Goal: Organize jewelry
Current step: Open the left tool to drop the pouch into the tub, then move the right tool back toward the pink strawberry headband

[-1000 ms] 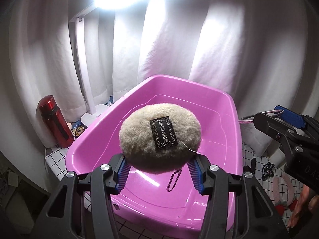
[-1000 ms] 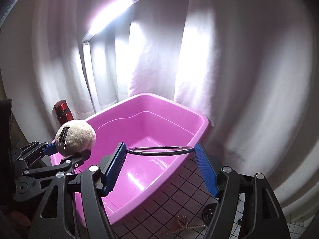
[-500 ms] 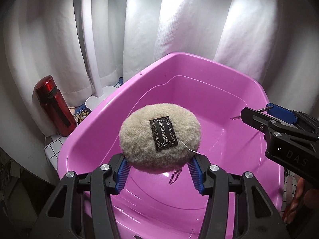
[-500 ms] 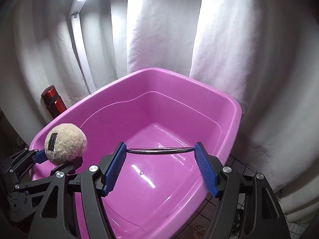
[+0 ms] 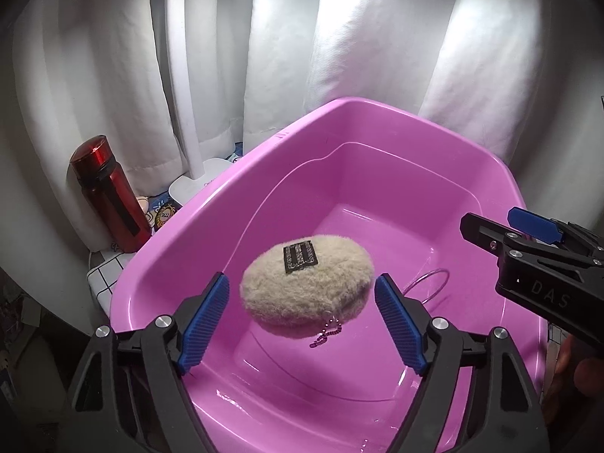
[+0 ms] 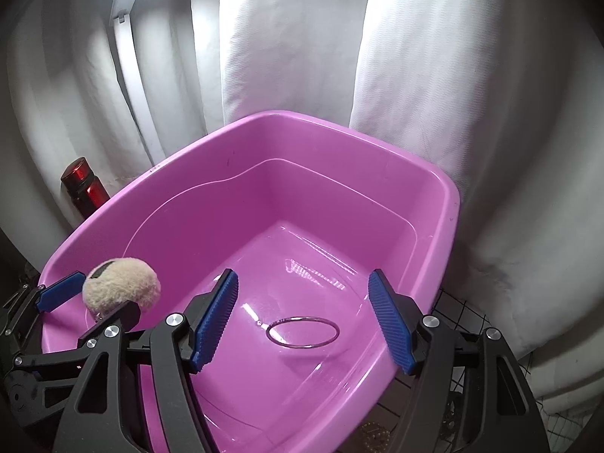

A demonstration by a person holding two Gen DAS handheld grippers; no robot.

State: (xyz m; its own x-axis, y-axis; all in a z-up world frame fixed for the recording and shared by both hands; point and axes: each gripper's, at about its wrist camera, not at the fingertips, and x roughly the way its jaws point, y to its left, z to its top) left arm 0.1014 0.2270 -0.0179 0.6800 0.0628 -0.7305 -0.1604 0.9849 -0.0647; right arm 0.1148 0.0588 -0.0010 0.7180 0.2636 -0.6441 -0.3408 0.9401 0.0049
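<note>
A pink plastic tub fills both views, and also shows in the right wrist view. A beige fluffy pompom with a black label and a small bead chain is between the spread fingers of my left gripper, free of both pads, over the tub. It also shows in the right wrist view. My right gripper is open above the tub. A thin metal bangle lies below it near the tub floor, and shows in the left wrist view.
A red bottle and a white lamp base stand left of the tub against white curtains. A tiled surface with a pearl piece lies at the tub's right front.
Both grippers opened over the tub. The pompom left my left gripper's pads and dropped lower. The bangle left my right gripper and fell towards the tub floor.
</note>
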